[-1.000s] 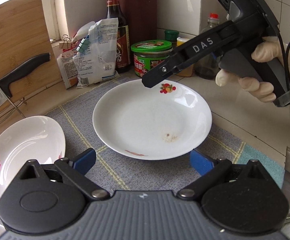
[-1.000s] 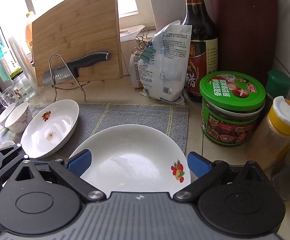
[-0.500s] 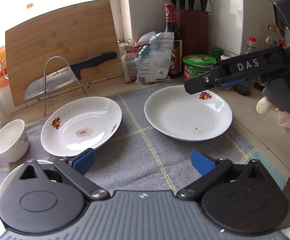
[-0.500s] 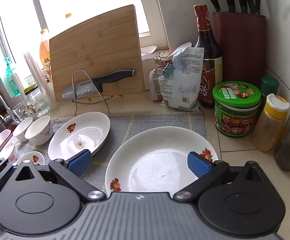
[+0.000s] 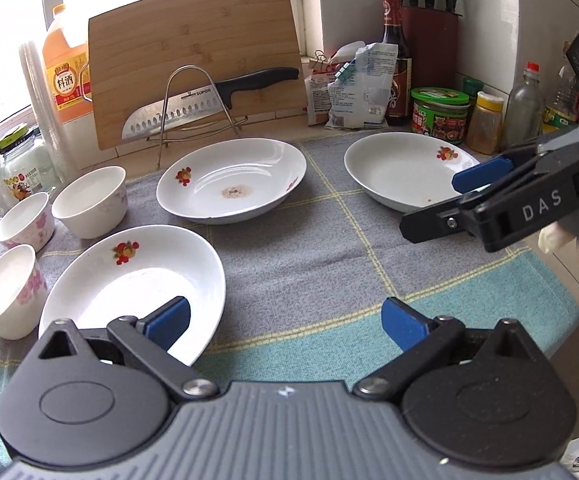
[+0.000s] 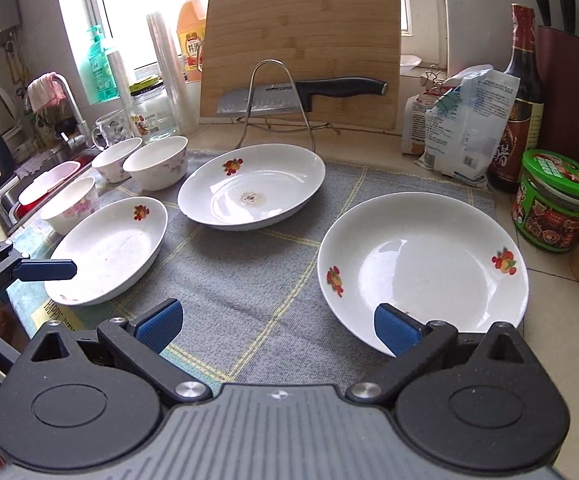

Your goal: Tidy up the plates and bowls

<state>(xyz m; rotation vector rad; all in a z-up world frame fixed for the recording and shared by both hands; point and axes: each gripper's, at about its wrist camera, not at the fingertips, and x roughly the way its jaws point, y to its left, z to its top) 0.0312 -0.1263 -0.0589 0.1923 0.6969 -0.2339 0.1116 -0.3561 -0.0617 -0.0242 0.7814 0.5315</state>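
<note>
Both cameras now take in far more of the desk than a second ago: then one white fruit-print plate filled each view, now three plates and several bowls show, and both grippers have drawn back from the right-hand plate.

In the left wrist view, three white flower-patterned bowls [image 5: 89,202] cluster at about 9 to 10 o'clock on the grey-and-teal checked cloth [image 5: 329,248]. The near white shallow plate with a fruit motif [image 5: 129,280] lies at 8 o'clock, its rim passing under the left finger of the left gripper [image 5: 285,322], whose blue pads stand wide apart around nothing. The middle white plate with a brown stain [image 5: 231,182] sits at 11 o'clock, in front of the upright bamboo cutting board [image 5: 193,56] and the black-handled cleaver on its wire stand [image 5: 209,98]. The right white plate [image 5: 405,172] lies at 1 o'clock, near the green-lidded jar [image 5: 439,116]. The right gripper [image 5: 449,200] enters from 3 o'clock, its tips over that plate's near rim; I cannot tell whether they touch it.

In the right wrist view, the near plate [image 6: 107,248] is at 9 o'clock, with the left gripper's blue finger [image 6: 45,270] over its left rim. The stained plate [image 6: 251,186] sits at 12 o'clock. The right plate [image 6: 421,268] lies at 2 o'clock, its near edge just behind the right finger of the right gripper [image 6: 277,324], which is spread wide and holds nothing.
</note>
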